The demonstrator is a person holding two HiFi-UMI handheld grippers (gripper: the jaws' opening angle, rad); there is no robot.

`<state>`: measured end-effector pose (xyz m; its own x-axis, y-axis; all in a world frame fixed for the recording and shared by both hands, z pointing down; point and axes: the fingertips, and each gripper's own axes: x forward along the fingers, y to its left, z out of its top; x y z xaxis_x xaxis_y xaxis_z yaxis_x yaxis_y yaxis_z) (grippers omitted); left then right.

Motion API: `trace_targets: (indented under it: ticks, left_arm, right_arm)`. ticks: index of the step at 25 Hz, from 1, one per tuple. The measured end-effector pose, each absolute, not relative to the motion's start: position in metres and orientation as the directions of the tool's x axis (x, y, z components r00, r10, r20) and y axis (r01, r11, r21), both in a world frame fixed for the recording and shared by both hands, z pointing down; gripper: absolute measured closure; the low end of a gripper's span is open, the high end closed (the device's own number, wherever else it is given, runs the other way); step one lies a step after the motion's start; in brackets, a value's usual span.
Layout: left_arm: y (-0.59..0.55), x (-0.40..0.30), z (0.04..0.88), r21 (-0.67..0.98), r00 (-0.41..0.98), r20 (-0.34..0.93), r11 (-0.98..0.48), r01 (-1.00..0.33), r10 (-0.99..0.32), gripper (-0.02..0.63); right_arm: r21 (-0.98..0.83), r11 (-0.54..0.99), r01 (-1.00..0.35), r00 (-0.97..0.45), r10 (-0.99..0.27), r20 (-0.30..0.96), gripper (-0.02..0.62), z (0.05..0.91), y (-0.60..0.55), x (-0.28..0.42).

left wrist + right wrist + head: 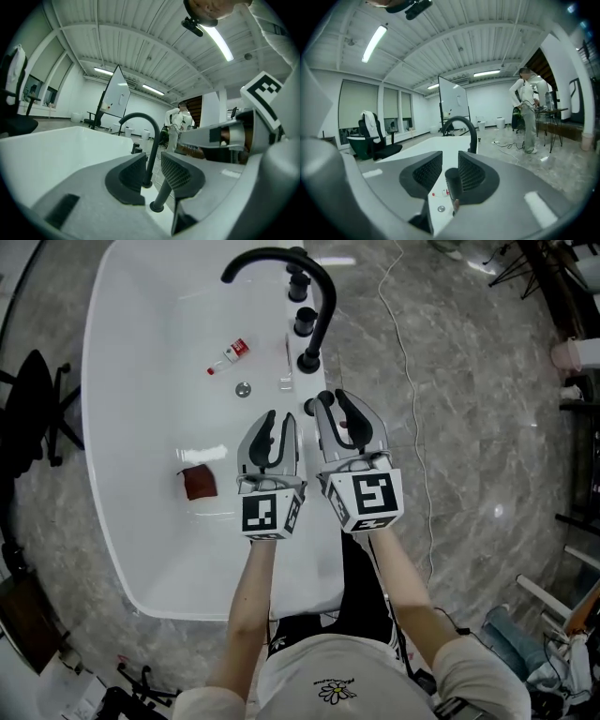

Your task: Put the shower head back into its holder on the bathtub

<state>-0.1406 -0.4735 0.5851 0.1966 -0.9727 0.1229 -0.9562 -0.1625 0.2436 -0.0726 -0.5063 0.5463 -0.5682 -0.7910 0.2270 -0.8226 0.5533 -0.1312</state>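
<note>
The shower head (309, 407) is a slim black rod standing upright in the white bathtub's (141, 427) right rim. Only its top shows in the head view, between my two grippers. In the right gripper view the shower head (453, 183) stands between the fingers of my right gripper (443, 174), close against the right pad, with a gap to the left pad. My left gripper (279, 423) hovers open over the tub just left of it, with nothing between its pads. In the left gripper view the shower head (161, 199) rises from the rim beyond the fingers of that gripper (152, 177).
A black arched faucet (281, 257) and two black knobs (305, 321) stand further along the rim. In the tub lie a small red-labelled bottle (232, 354), the drain (243, 388) and a brown cloth (198, 483). A white cable (403, 352) crosses the marble floor.
</note>
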Motion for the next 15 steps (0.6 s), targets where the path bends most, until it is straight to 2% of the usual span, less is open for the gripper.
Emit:
trace_targets:
  ticks: [3,6,9,12,15]
  left_arm:
    - [-0.445,-0.139,0.546,0.243,0.193,0.091,-0.166,-0.956,-0.977,0.511]
    - [-0.414,-0.137,0.499,0.219,0.171,0.064,-0.153,-0.964,-0.983,0.534]
    - [-0.373,-0.144,0.446,0.219,0.106,0.063,-0.090,-0.972,-0.992,0.612]
    - [-0.333,-0.137,0.394,0.238,0.133,0.000,-0.130,-0.962,-0.991,0.612]
    - [-0.297,-0.130,0.367,0.187,0.181,-0.035,-0.185,-0.965,-0.983,0.612]
  right_arm:
    - [-0.213,0.506,-0.836,-0.542,-0.822,0.174,0.592,0.495,-0.470,-0.059]
    - [-0.234,0.479,-0.846,-0.519,-0.842,0.150,0.592,0.453,-0.433,-0.049]
    - [-0.248,0.469,-0.847,-0.508,-0.853,0.122,0.591,0.417,-0.387,-0.043]
    - [-0.259,0.451,-0.854,-0.491,-0.864,0.116,0.592,0.393,-0.342,-0.035]
    - [-0.262,0.428,-0.865,-0.469,-0.875,0.121,0.592,0.382,-0.298,-0.029]
